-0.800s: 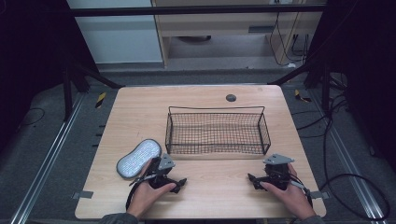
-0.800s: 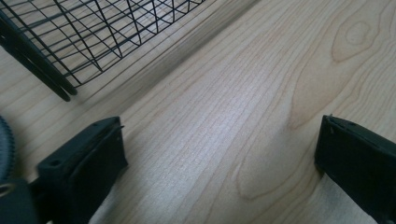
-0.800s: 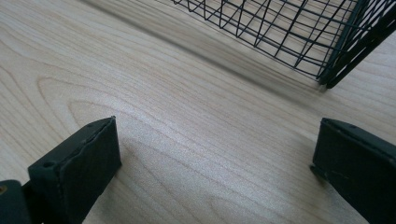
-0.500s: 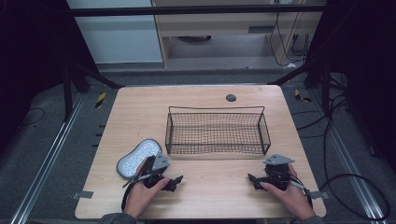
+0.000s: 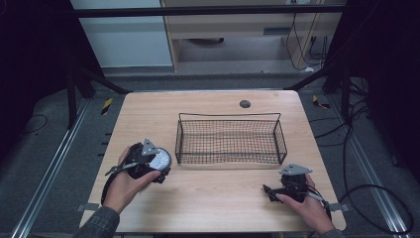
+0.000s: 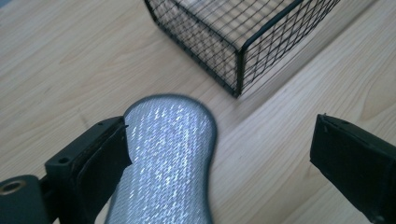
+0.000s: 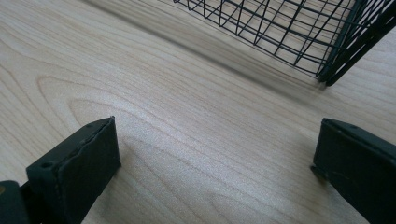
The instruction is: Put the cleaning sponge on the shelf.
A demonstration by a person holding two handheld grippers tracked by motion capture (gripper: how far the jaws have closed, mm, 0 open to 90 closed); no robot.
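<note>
1. My left gripper (image 5: 157,171) sits over the grey oval mesh-textured pad (image 6: 163,158), just off the near-left corner of the black wire-mesh basket (image 5: 228,141). Its jaws stand wide apart, one pad beside the oval's edge, nothing clamped.
2. My right gripper (image 5: 270,191) rests near the basket's near-right corner, jaws likewise spread and empty.
3. The grey pad lies flat on the light wooden table (image 5: 223,208), outside the basket.
4. Beyond it, the basket appears empty.
5. Progress, in my judgement: approach only. Clamping, lifting and placing into the basket are all left to do.
</note>
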